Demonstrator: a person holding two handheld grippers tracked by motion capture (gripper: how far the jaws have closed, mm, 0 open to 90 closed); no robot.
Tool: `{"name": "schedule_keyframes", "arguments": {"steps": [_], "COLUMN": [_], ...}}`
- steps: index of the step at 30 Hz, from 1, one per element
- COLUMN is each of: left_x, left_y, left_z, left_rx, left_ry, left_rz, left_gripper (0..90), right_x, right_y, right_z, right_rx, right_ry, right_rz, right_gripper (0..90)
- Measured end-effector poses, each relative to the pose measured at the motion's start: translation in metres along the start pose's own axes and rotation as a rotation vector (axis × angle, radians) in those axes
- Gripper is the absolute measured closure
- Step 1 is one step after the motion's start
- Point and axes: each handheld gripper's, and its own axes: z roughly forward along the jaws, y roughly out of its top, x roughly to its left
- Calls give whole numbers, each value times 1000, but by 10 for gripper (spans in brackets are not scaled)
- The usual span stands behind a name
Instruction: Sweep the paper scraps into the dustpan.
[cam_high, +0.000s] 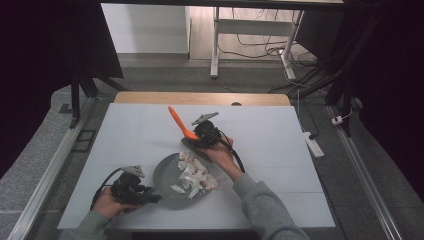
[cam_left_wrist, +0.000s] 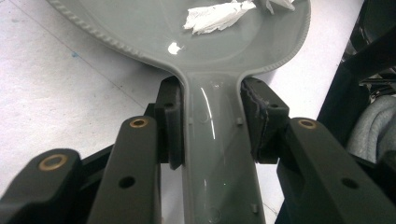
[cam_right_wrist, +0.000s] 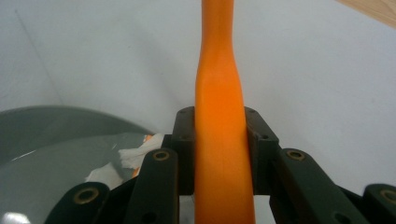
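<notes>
Lower left, your left gripper (cam_high: 150, 198) clamps the grey pan's handle (cam_left_wrist: 219, 154); centre, your right gripper (cam_high: 192, 140) grips the orange tool (cam_high: 178, 121), perhaps a spatula, angled upward.

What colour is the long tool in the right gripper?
Bright orange tool; the right gripper view shows it best.

Glossy grey plate (cam_left_wrist: 140, 28), smooth orange plastic handle (cam_right_wrist: 219, 116), crumpled paper scraps (cam_high: 195, 175).

White table (cam_high: 280, 150); power strip (cam_high: 313, 144) on floor.
</notes>
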Motion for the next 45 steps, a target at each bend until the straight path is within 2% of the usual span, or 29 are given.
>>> {"name": "schedule_keyframes", "arguments": {"steps": [2,8,12,16,19,24,29,31,35,39,45], "left_x": [0,0,0,0,0,0,1,0,0,0,0], "left_y": [0,0,0,0,0,0,0,0,0,0,0], "left_z": [0,0,0,0,1,0,0,0,0,0,0], "left_rx": [1,0,1,1,1,1,5,4,4,4,4], "left_ry": [-1,-1,0,1,1,0,-2,-2,-3,-4,-6], "left_rz": [-1,-2,0,0,0,-1,2,2,4,1,1], "left_gripper": [615,615,615,615,615,615,615,615,615,615,615], "right_x": [6,26,37,32,21,5,-1,-2,-6,-11,-14], "right_y": [0,-2,-3,1,1,-3,-9,-12,-21,-37,-60], "right_z": [-1,-3,-11,-25,-31,-29,-24,-28,-45,-67,-96], "right_rx": [7,16,-13,-85,-113,-98,-69,-63,-80,-80,-93], "right_ry": [9,88,140,93,58,19,8,-4,-22,-66,-102], "right_rz": [-18,-52,-56,-56,-24,15,32,32,77,97,129], "right_gripper": [705,705,705,704,704,704,704,704,704,704,704]}}
